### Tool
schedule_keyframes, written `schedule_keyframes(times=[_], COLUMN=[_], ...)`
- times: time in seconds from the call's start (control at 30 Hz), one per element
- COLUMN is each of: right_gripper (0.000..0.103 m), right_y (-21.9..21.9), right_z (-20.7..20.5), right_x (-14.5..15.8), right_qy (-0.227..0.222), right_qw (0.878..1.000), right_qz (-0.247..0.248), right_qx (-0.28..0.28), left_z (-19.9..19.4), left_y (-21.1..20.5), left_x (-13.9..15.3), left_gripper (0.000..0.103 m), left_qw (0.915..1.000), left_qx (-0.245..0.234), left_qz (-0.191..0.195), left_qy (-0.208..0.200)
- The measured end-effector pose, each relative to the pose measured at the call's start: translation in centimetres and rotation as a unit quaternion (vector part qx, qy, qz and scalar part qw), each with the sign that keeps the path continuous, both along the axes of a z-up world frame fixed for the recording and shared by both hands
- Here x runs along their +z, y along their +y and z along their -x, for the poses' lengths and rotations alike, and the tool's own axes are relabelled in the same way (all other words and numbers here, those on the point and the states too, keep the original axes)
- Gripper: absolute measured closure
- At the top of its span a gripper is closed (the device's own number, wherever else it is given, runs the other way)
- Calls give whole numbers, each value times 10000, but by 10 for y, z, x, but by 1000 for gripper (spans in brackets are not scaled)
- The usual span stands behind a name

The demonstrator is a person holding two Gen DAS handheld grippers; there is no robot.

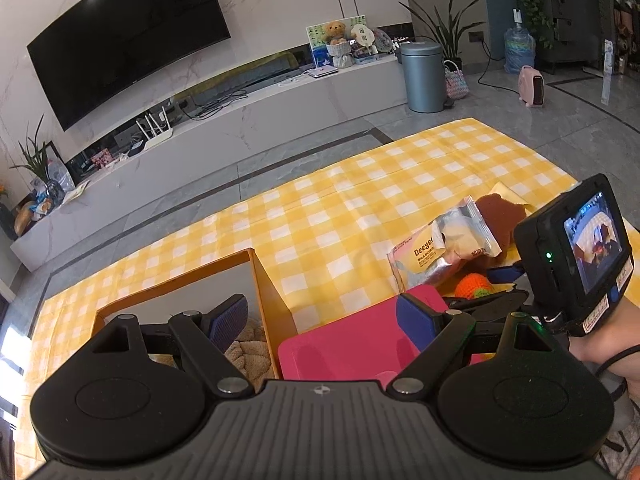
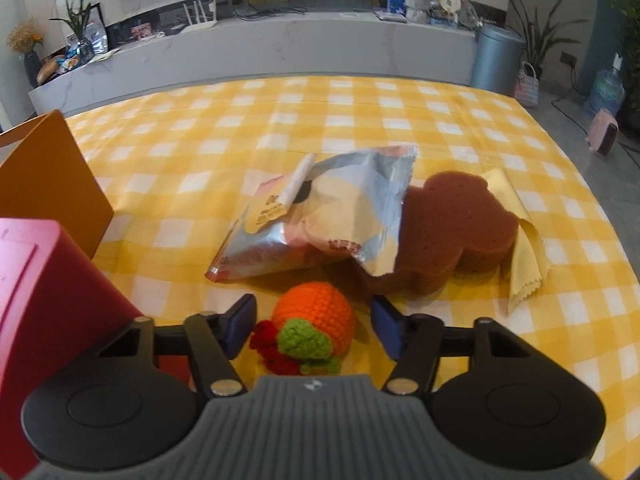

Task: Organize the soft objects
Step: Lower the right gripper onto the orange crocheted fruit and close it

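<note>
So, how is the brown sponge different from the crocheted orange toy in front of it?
The brown sponge is flat, porous and lobed at the edge; the crocheted orange toy is round and knitted, with green and red parts. The sponge looks clearly wider than the toy. The snack packet overlaps the sponge, which lies on a yellow cloth; the toy sits uncovered between the right claw's open fingers. Both rest on the checked tablecloth.

My left wrist camera looks down over the orange box (image 1: 267, 280); right sits close above the crochet fruit (image 2: 316, 312). Both share the snack bag (image 1: 444, 248).
</note>
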State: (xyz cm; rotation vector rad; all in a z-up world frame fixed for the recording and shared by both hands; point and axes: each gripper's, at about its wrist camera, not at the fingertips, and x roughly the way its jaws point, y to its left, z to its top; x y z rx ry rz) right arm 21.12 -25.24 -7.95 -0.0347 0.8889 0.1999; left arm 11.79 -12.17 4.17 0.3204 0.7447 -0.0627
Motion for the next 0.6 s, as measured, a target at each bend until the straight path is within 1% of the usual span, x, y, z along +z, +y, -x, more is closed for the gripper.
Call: schedule_keyframes(times=[0.03,0.1,0.27,0.33,0.4,0.5,0.6], right_gripper=[44,51,54,63,63,64,64], right_y=[0,0,-1,-2,-6,-18,-29], right_z=[1,2,7,11,14,14,11], right_x=[1,3,11,17,22,27,25], right_qy=[-44,-58,-19,-71,-55,-11,268], right_qw=[10000,9999,9998,9997,9997,10000,9996], right_qz=[43,71,157,228,208,30,-88], right_qx=[6,57,86,108,134,8,-25], left_z=[1,3,4,1,-2,-7,-15], left_y=[-2,-4,-9,-13,-19,-28,-39], left_x=[0,1,0,1,2,3,-1], left_gripper=[5,5,5,5,5,5,5], left_qw=[10000,10000,9996,9994,9993,9991,9987], left_qx=[-14,-63,-148,-174,-205,-300,-393], left_qz=[-27,-67,-225,-301,-322,-300,-332], left_qy=[3,11,8,-17,-36,-29,47])
